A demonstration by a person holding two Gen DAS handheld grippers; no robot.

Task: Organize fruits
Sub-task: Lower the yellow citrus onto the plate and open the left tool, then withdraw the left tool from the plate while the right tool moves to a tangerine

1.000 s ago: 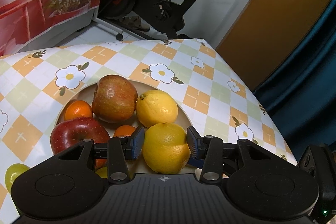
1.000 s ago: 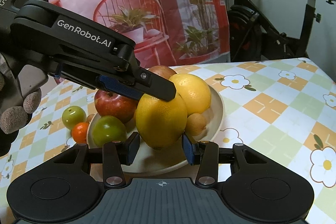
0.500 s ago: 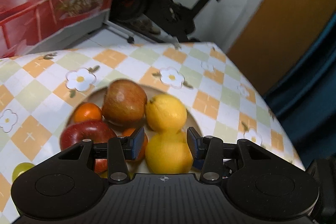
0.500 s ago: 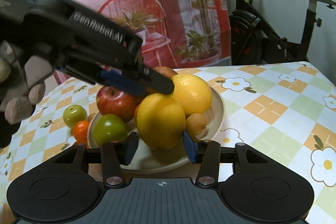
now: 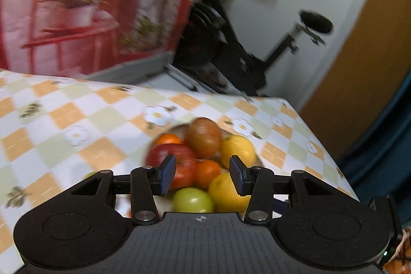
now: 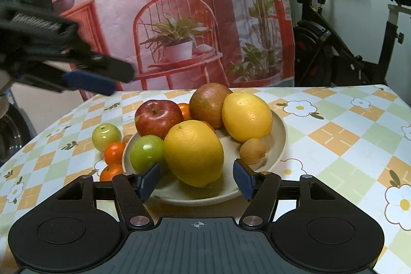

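Right gripper sits low at the near rim of the plate; its jaws have just been opening and now stand clear on either side of the near lemon, pads not touching it, so nothing is held. The near lemon rests on the plate, front and centre. Behind it to the right lies a second lemon, with a small brown fruit just beside it on the near side. A red apple sits at the far left of the plate, a reddish-brown apple at the far centre, a green fruit at the near left. Off the plate, on the checked tablecloth to the left: another green fruit and two small oranges, close together. Left gripper hangs in the air at far left, above the table and well apart from the fruit, blurred; in its own view the jaws are parted with nothing between the pads, the plate of fruit seen beyond them.
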